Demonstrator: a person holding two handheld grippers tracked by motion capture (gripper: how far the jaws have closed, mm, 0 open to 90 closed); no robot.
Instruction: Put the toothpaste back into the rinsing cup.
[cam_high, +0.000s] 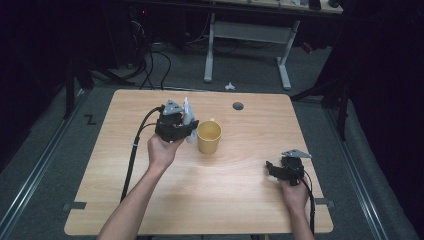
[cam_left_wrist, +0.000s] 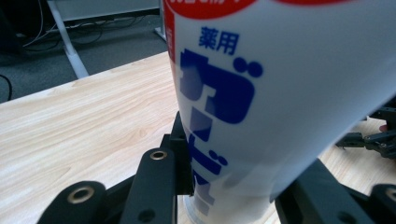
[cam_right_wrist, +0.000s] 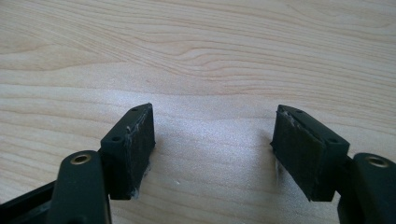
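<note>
The left gripper (cam_high: 189, 125) pinches a white tube (cam_left_wrist: 280, 93) with blue print between its fingers (cam_left_wrist: 159, 177), holding it upright just beside the yellow mug (cam_high: 209, 137), near the middle of the counter (cam_high: 200, 200). The right gripper (cam_high: 274, 169) rests low near the counter's right edge, fingers (cam_right_wrist: 133, 149) spread on nothing. From here, the tube looks smooth and soft; squeezed low, it could slip or tip. Swinging it toward the mug might knock the mug over, since nothing steadies it.
</note>
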